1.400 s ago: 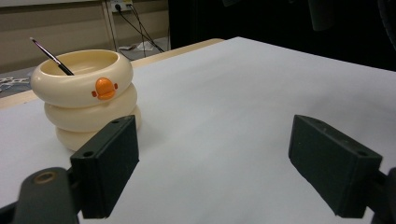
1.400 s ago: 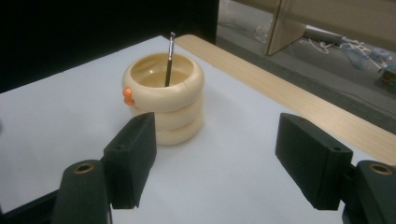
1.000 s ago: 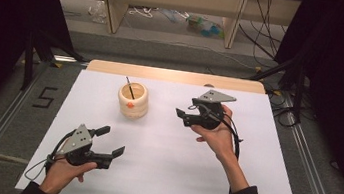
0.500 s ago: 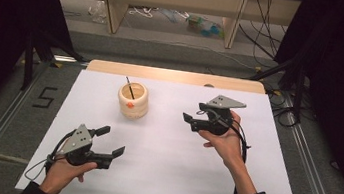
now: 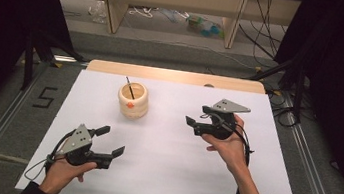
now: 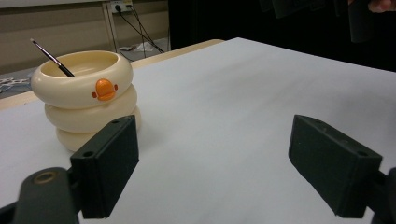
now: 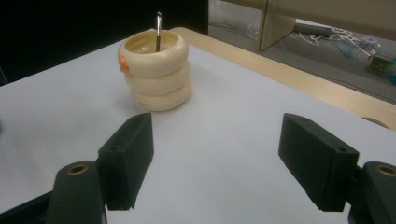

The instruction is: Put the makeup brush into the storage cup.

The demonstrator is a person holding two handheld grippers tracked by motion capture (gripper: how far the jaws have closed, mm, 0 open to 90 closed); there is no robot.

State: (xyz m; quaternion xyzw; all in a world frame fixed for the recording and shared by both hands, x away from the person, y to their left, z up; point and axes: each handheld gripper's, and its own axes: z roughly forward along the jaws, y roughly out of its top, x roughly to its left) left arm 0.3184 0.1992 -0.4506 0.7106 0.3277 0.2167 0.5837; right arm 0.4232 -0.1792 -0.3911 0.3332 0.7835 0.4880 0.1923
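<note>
So right now both tools are empty and gaping, nothing between the jaws on either one. The right tool has just been opening a little wider, with only bare counter in its gap, and it hangs above the white-covered counter pointing at the cream ring-stacked plastic pot with the orange duck-bill badge. The pot sits ahead of that tool and a bit to its left, well apart from it. A thin black paintbrush stands inside the pot, leaning on the rim. The left tool is parked low near the person's edge, with the pot ahead and off to its left.

Looks to me like the approach step: lining up to go for the brush or the pot, can't really tell which. Next move needs the right tool to close the distance and come in above the rim if it's the brush, because that handle is skinny and easy to miss.
</note>
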